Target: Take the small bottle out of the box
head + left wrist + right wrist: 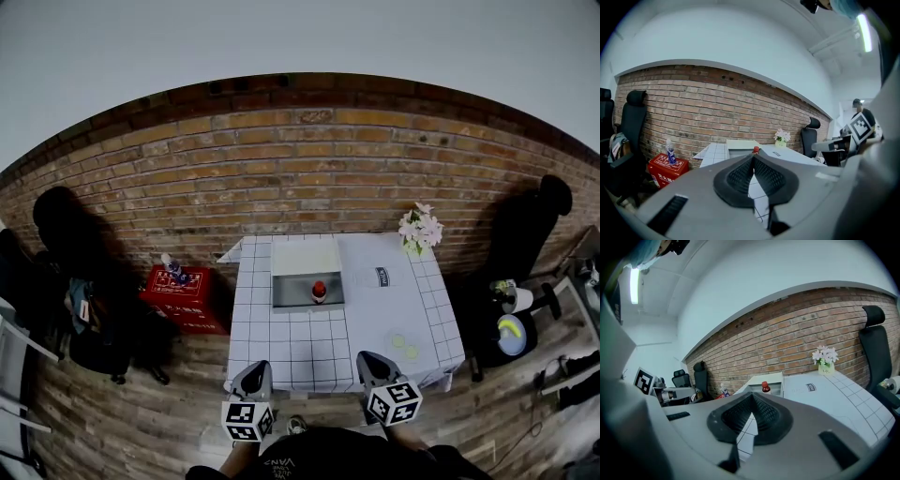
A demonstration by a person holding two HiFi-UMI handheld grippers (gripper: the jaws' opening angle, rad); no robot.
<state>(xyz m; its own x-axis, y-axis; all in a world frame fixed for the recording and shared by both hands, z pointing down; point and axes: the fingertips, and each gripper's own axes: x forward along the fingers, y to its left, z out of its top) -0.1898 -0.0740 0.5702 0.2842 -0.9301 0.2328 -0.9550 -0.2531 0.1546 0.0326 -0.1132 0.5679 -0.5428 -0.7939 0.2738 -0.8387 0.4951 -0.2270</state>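
A small dark bottle with a red cap stands upright inside an open grey box at the middle of the white checked table. Both grippers hover at the table's near edge, well short of the box. My left gripper is shut and holds nothing; in the left gripper view its jaws meet just below the bottle's cap. My right gripper is shut too, with nothing in it, and in the right gripper view its tips point at the bottle and box.
A pot of pink flowers stands at the table's far right corner, a small dark label lies right of the box. A red case with a bottle on it sits on the floor to the left. Black chairs flank the table; a brick wall runs behind.
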